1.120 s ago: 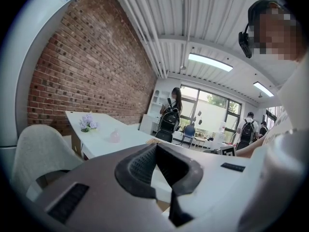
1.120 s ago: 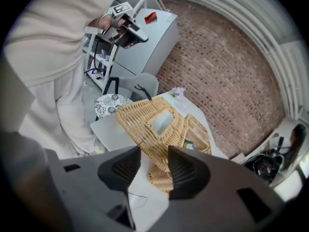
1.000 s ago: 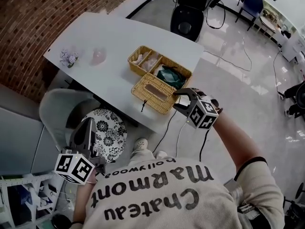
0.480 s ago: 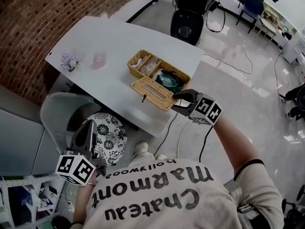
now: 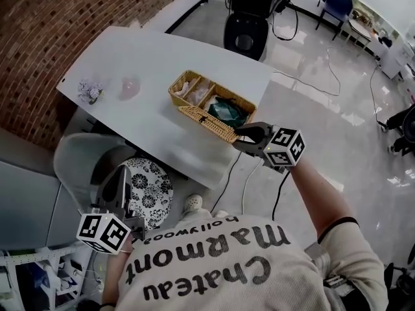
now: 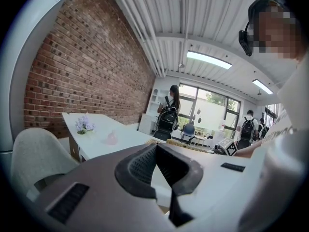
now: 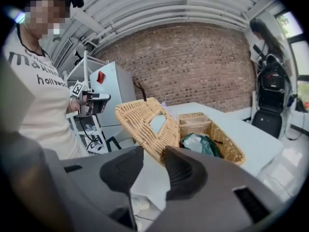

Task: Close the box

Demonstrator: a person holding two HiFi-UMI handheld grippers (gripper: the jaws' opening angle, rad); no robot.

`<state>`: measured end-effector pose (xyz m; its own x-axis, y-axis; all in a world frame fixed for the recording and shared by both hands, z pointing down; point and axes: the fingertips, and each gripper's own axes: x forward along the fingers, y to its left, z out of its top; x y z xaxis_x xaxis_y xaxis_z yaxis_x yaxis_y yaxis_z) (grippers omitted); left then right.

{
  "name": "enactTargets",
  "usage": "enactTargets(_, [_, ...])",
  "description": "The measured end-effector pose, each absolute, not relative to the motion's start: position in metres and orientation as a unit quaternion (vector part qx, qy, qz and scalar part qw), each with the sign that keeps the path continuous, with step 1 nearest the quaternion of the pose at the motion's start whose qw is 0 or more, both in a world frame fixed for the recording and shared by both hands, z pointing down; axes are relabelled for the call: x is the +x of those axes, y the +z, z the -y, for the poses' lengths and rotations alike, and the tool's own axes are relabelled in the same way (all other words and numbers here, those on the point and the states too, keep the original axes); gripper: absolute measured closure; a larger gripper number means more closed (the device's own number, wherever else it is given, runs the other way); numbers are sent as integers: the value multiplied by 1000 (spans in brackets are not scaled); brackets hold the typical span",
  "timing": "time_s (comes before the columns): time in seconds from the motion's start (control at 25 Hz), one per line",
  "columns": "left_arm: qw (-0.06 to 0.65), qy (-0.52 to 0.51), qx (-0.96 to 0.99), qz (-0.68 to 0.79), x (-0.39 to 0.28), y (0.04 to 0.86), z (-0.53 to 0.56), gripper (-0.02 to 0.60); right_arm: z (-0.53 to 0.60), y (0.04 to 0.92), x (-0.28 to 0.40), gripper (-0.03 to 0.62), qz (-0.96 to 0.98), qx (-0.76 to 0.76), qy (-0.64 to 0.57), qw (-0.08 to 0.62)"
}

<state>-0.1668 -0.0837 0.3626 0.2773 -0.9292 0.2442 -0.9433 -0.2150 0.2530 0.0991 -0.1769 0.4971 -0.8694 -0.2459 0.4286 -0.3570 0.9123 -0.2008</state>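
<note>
Right tool (image 7: 153, 150) at near edge of worktop (image 5: 149, 63), forearm outstretched; jaws part-open, just closing, corner of wicker lid (image 7: 145, 122) between them. Left tool (image 6: 155, 145) held low, jaws together.

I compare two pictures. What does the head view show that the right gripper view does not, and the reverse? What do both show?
Only the head view: the patterned cushion, and the right gripper from outside with its marker cube. Its fingers have just been closing, with a corner of the lid between them.
Only the right gripper view: the ceiling and the window in the lid.
Both: the wicker box, its raised lid, the green bundle inside, the left gripper, the brick wall.
</note>
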Motion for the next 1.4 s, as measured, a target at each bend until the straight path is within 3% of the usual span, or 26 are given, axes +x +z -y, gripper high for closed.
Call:
enactTargets(0.56, [190, 4, 802, 566, -185, 373, 143, 580, 211, 499, 118, 554, 929, 270, 202, 155])
enactTargets(1.4, [185, 1, 881, 435, -182, 361, 267, 580, 220, 502, 135, 542, 798, 513, 311, 49])
